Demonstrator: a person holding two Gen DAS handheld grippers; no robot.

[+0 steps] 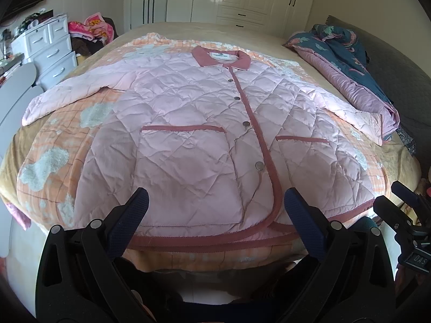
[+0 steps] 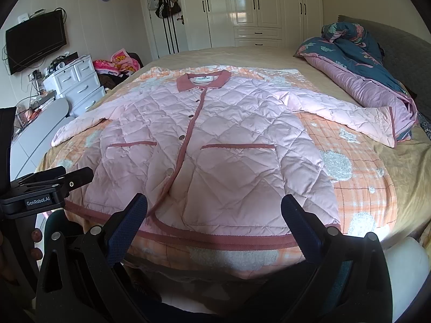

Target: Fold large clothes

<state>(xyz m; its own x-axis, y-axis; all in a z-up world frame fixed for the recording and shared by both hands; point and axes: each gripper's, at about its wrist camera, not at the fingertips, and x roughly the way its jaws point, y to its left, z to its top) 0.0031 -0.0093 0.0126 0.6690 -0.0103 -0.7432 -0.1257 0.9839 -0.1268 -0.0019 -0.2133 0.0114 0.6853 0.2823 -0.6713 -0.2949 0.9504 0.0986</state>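
A pink quilted jacket point(image 1: 194, 123) with dark pink trim lies flat and face up on the bed, buttoned, collar at the far end, both sleeves spread out to the sides. It also shows in the right wrist view point(image 2: 215, 140). My left gripper point(image 1: 215, 196) is open and empty, held just above the jacket's near hem. My right gripper point(image 2: 214, 202) is open and empty, above the hem further right. The right gripper's body shows at the right edge of the left wrist view point(image 1: 404, 215). The left gripper's body shows at the left of the right wrist view point(image 2: 40, 188).
An orange checked blanket point(image 2: 358, 188) lies under the jacket on the bed point(image 2: 256, 56). A dark blue and purple quilt point(image 2: 358, 64) is heaped at the right by the headboard. White drawers point(image 2: 80, 86), a wall TV point(image 2: 35, 43) and wardrobes point(image 2: 256, 8) stand beyond.
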